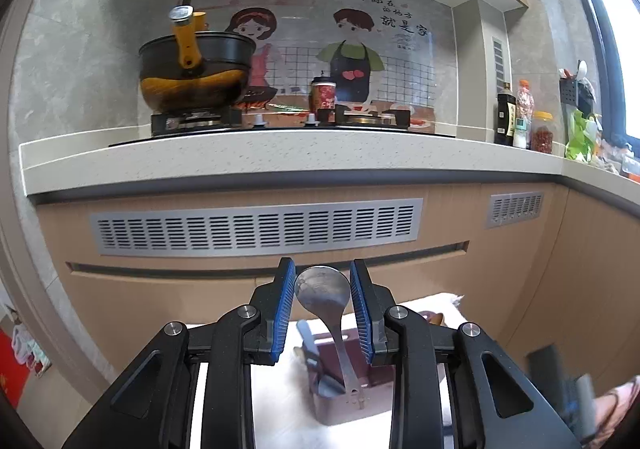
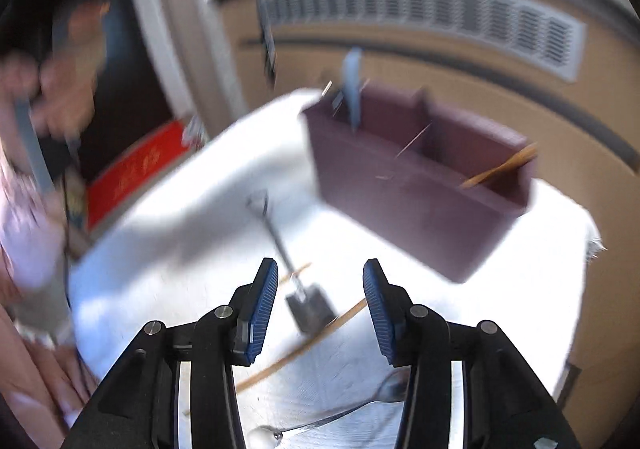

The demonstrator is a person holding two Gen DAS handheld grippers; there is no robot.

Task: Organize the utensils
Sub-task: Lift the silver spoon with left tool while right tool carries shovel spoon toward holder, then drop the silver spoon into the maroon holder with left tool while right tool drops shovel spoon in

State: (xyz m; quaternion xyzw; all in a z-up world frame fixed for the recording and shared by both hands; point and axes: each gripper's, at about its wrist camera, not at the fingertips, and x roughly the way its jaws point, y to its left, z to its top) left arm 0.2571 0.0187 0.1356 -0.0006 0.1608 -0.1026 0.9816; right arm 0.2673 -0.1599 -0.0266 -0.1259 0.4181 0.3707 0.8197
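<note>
The spoon (image 1: 325, 291), bowl up and handle down, is clamped upright in the left gripper (image 1: 323, 281).

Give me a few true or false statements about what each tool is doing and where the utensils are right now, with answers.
1. The left tool grips a metal spoon by its bowl. True.
2. The right tool holds a chopstick. False: its jaws stand open with nothing gripped, and the chopstick lies on the white cloth.
3. The maroon organizer box is empty. False: a blue-handled utensil and a wooden stick stand in it.
4. A small dark spatula lies on the cloth. True.
</note>
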